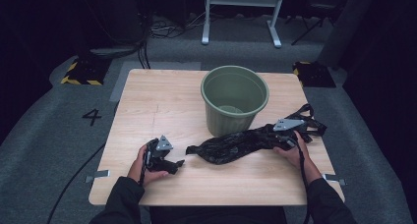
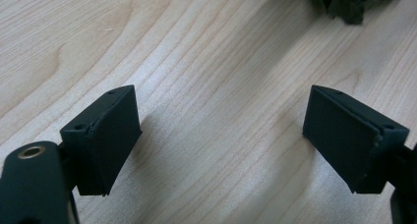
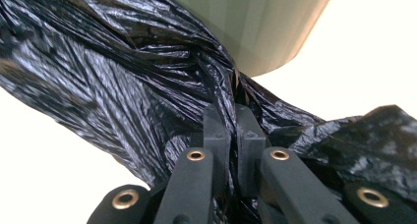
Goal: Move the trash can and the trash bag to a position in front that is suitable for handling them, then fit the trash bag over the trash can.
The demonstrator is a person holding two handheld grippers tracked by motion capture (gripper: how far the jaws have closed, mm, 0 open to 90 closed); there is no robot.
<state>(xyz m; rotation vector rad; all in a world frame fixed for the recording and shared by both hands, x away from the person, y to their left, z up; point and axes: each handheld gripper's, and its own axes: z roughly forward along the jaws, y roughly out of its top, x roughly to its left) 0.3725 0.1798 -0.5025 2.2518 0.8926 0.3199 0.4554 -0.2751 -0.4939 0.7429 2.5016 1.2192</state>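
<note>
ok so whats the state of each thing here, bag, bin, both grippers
black plastic bag: crumpled, lying stretched across the table in front of the bin, one end pinched
green bin: upright, unlined
right gripper: shut on the bag
left gripper: open, nothing between the jaws, bare wooden table under it

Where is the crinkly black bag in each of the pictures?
High view: the black bag lies across the table in front of the green bucket, its right end at the right claw.
Left gripper view: a scrap of it at the top right edge.
Right gripper view: it spreads across the picture, pinched in that claw.
Shared landmark: the wooden table.
</note>
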